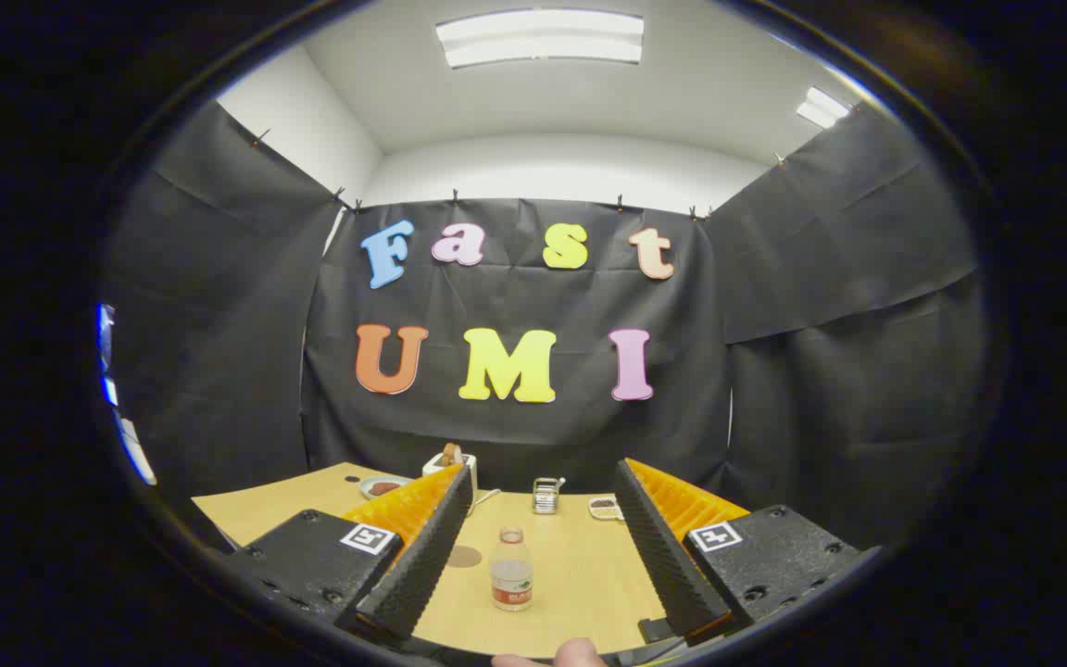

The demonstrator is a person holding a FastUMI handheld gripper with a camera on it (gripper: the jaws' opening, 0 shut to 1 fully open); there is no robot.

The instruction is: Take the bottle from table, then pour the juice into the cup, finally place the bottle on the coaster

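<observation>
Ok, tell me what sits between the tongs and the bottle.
Nothing: in the gripper view the open tongs flank the upright bottle, with bare table on either side and neither finger touching it.

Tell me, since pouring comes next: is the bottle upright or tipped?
Upright. The bottle stands on the table, cap on top, between the open tongs, untouched.
</observation>
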